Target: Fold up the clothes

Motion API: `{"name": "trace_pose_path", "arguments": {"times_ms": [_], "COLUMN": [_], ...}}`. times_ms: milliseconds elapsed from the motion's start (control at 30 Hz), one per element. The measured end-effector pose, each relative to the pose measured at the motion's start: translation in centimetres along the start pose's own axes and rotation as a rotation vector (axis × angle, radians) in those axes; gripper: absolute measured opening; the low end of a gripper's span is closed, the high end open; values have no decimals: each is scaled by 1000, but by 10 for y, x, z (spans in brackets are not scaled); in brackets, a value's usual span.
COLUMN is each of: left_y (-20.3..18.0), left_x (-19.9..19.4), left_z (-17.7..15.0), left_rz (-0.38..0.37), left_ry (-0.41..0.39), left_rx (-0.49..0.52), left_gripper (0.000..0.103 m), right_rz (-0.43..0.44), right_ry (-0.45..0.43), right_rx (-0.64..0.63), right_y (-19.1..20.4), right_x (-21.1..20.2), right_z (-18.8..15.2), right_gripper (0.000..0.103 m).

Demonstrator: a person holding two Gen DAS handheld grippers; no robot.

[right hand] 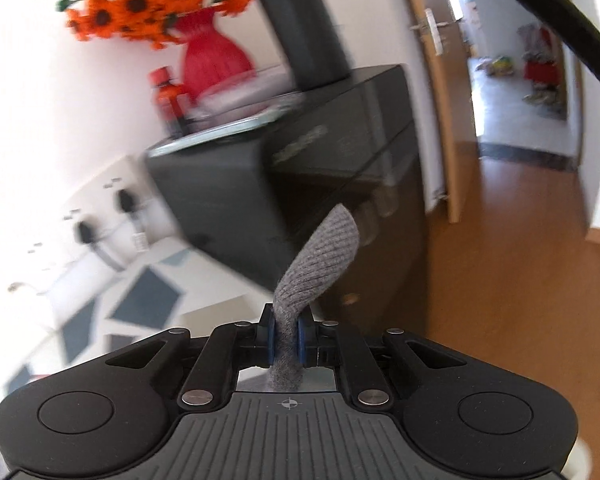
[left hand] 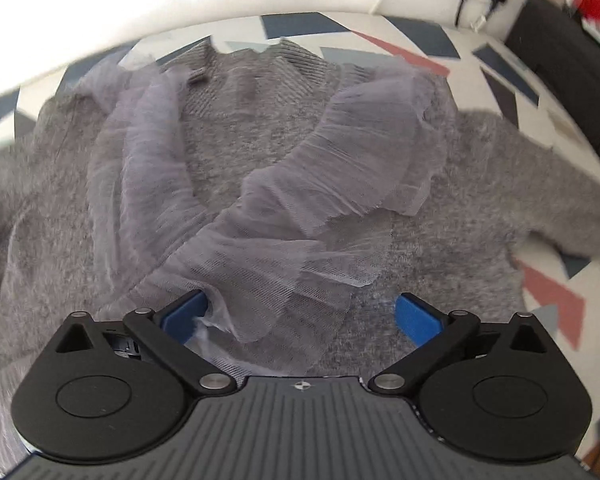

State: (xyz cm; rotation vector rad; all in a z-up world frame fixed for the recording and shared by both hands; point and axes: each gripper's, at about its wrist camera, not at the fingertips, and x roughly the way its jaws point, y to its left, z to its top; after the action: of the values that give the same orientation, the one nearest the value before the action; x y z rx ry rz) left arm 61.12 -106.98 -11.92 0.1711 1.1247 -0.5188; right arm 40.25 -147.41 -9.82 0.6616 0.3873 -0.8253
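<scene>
step: right gripper pinches the ribbed cuff of the sweater, probably to fold that sleeve in over the body
left gripper: jaws spread wide, holding nothing; hangs above the sweater's lower front, ruffle edge lying just inside one pad
doing it well: pin the body with the left before the sleeve travels; lay the cuff flat, untwisted
risk: tulle may snag a pad
sweater place: spread front-up on the patterned sheet, collar toward the wall
knit: grey, fuzzy, limp
ruffle: sheer pleated lilac mesh, in a V from the collar
cuff: tight rib, twisted between the pads
cabinet: dark, beyond the cuff
</scene>
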Motion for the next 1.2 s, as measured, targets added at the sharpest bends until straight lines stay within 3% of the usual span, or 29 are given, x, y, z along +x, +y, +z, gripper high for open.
{"name": "trace_pose_path", "arguments": {"times_ms": [133,300,433,600,733,867,933,1000,1100,1200], "left_y": [41,114,173,227,252,264,269,276,287,298], "left_x": [-24,-60,-82,-95,-97,-95,-93,-88,-79,-67], "left_z": [-8,-30,-56,-79,-92,-94,-92,-88,-77,-62], "left_rz": [-56,-55,-46,-33,-76,-125,-148,-175,-224,-265], "left_ry": [-44,-132,-190,-224,-228,-234,-240,-244,-251,-257], "left_rx": [-153,-375,-549,-663,-706,-694,-692,-699,-721,-748], "left_gripper": [102,102,102,102,102,102,102,102,102,102], "right_rz": [153,399,555,694,689,670,669,691,735,715], "right_ry": [15,62,111,178,215,249,296,326,314,287], "right_rx": [-73,-220,-367,-595,-813,-987,-1027,-1030,-1008,-955], "right_y": [58,161,248,345,396,418,420,424,426,422], "right_x": [-7,-15,-21,-31,-33,-40,-49,-58,-73,-79], "right_z": [-7,-36,-81,-159,-229,-283,-302,-308,-302,-282], "right_gripper": [9,9,9,9,9,10,22,36,48,50]}}
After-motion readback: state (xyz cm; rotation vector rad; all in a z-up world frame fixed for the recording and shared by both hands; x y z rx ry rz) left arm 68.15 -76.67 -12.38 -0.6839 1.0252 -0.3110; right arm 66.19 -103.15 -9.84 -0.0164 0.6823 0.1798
